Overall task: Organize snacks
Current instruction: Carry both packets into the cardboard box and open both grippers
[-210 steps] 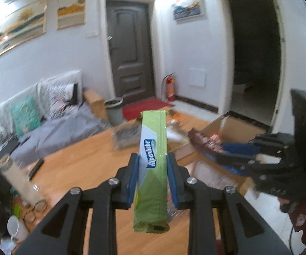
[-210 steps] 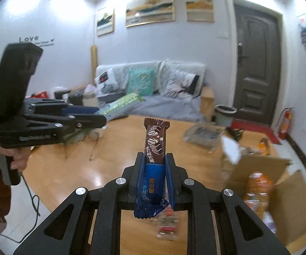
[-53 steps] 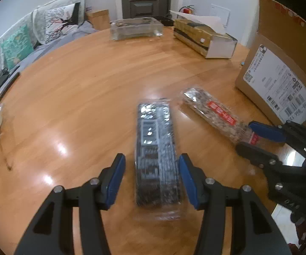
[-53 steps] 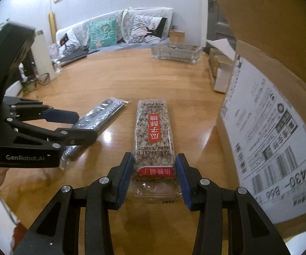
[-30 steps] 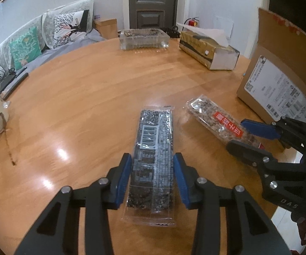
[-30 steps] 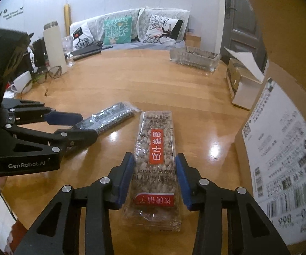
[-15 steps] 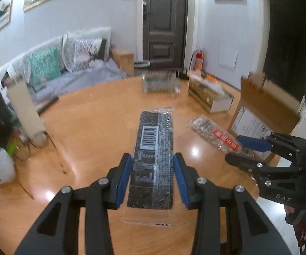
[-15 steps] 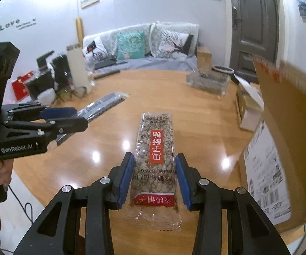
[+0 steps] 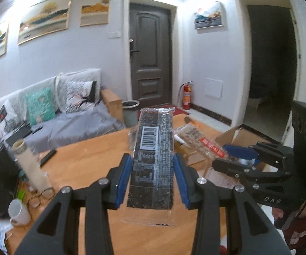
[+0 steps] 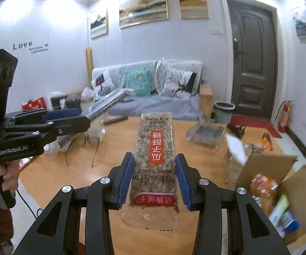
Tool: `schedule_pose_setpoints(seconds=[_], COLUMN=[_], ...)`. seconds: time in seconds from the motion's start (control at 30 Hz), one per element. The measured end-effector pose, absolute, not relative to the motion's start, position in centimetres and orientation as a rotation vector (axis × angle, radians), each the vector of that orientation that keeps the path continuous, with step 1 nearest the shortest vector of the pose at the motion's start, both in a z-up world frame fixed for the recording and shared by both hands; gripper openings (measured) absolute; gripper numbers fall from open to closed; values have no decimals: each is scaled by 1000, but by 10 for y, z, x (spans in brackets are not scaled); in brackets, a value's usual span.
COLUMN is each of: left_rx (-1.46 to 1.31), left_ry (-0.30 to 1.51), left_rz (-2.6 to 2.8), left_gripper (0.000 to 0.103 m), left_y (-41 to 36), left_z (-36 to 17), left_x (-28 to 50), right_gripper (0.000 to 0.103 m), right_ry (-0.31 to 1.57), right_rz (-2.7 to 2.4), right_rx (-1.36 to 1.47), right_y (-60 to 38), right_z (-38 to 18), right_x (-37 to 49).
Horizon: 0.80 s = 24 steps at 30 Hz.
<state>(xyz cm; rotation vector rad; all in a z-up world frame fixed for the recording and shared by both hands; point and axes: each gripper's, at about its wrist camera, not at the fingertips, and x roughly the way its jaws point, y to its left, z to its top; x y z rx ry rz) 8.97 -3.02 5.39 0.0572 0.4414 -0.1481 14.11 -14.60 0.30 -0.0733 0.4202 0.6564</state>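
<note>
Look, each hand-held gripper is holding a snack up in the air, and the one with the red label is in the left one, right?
Not quite: the red-label snack is in the right hand-held gripper, as the right wrist view shows. The left hand-held gripper holds the dark barcode snack.

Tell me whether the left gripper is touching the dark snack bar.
Touching. In the left wrist view, the left gripper pinches the dark snack bar, both blue pads pressed against its edges.

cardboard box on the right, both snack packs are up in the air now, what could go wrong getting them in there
1. The left tongs and right tongs each pinch a clear-wrapped bar by its edges only; the black sesame bar or seed brittle bar might slip.
2. The cardboard box already holds snacks, and its raised flap could catch a long bar.
3. The two grippers hang close together and may collide.
</note>
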Motion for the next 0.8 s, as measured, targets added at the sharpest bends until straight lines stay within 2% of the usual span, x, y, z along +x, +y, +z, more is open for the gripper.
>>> schedule_pose_setpoints(seconds=[0.27,0.6,0.7,0.8], left_rx=[62,108,123,145], left_ry=[457,569,609,648], left_rz=[-308,-441,-445,-420], left_gripper=[38,37,28,28], left_y=[-113,-230,-250,-260], left_z=[66,36,22,8], left_x=[130,191,206,222], right_gripper=[36,36,36,36], right_ry=[405,484,505,526], right_rz=[555,393,380,370], right_rx=[-5,59,68,65], right_y=[-224,-313,-324,-330], right_z=[19,-16,-30,-43], right_x=[149,180,192,205])
